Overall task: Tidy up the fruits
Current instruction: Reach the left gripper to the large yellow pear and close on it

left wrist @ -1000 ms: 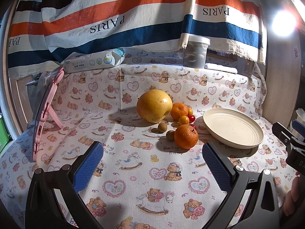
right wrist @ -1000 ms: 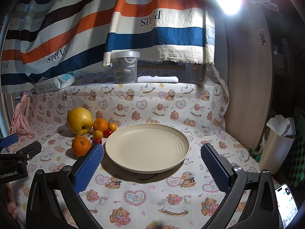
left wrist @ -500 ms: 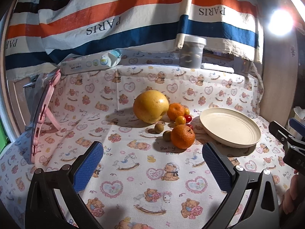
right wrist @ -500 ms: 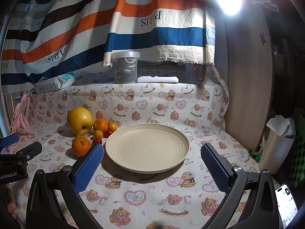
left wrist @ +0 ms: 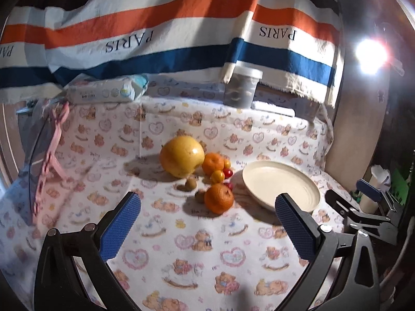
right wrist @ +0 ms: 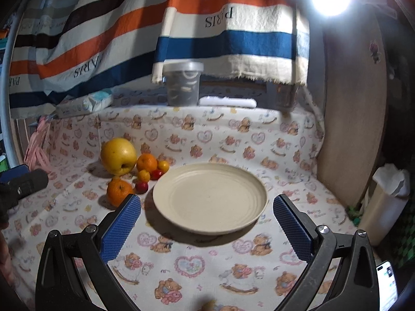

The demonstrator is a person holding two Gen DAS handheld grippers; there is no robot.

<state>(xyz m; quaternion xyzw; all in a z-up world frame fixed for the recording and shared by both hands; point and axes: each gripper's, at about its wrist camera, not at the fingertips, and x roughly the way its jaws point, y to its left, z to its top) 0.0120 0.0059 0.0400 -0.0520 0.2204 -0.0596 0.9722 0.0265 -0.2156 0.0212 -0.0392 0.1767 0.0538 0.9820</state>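
A big yellow pomelo (left wrist: 181, 156) (right wrist: 118, 155) heads a cluster of fruit on the bear-print cloth. Beside it are a far orange (left wrist: 212, 163) (right wrist: 147, 162), a near orange (left wrist: 218, 201) (right wrist: 118, 191), two small kiwis (left wrist: 191, 183), small yellow fruits (left wrist: 217, 176) (right wrist: 143, 175) and red cherry tomatoes (left wrist: 228, 173) (right wrist: 141, 186). An empty cream plate (left wrist: 281, 184) (right wrist: 210, 197) lies to their right. My left gripper (left wrist: 207, 229) is open, short of the near orange. My right gripper (right wrist: 207, 229) is open, facing the plate's near rim.
A lidded clear jar (left wrist: 242, 86) (right wrist: 183, 83) and a wipes pack (left wrist: 103, 92) sit on the back ledge under a striped towel. A pink stand (left wrist: 49, 160) leans at the left. A wooden panel (right wrist: 352, 119), a paper cup (right wrist: 384, 202) and a phone (right wrist: 387, 282) lie right.
The left gripper has drawn back and turned a little, so the fruit sits smaller and higher in its view. The right view tilted slightly upward. Both jaws stay open.
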